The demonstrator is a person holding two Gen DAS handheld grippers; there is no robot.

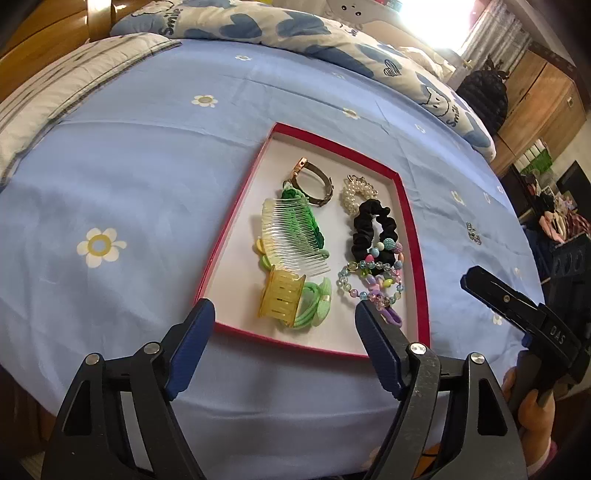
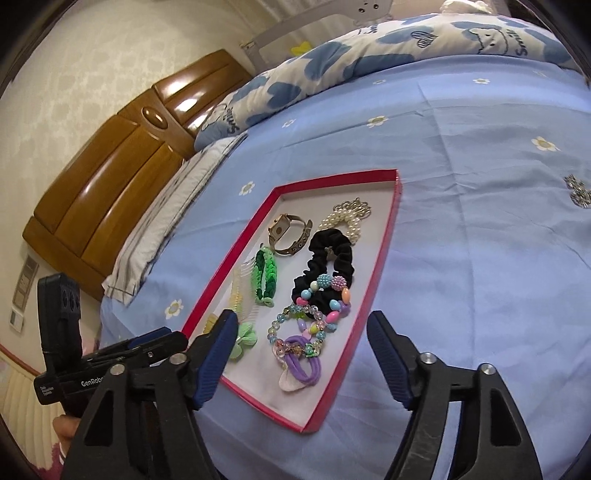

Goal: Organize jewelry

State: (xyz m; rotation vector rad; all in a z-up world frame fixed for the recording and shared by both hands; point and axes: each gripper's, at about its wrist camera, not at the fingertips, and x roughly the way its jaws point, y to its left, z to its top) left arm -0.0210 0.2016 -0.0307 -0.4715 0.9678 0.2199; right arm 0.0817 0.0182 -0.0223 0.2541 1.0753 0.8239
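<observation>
A shallow red-rimmed tray (image 1: 238, 206) (image 2: 233, 254) lies on the blue flowered sheet. It holds a watch (image 1: 314, 184), a pearl bracelet (image 1: 351, 195), a black scrunchie (image 1: 373, 229), a clear comb (image 1: 291, 236), a yellow claw clip (image 1: 282, 299), green hair ties (image 1: 317, 306), bead bracelets (image 2: 314, 314) and a purple hair tie (image 2: 306, 369). My left gripper (image 1: 284, 308) hangs open above the tray's near end, nothing between its blue pads. My right gripper (image 2: 302, 317) is open too, over the tray's near right corner, holding nothing. A sparkly brooch (image 2: 578, 192) lies on the sheet outside the tray.
A heart-patterned quilt (image 1: 295, 26) is bunched along the far side of the bed. A striped pillow (image 2: 166, 229) lies by the wooden headboard (image 2: 110, 177). A wooden wardrobe (image 1: 543, 96) and a dark bag stand beyond the bed's right edge.
</observation>
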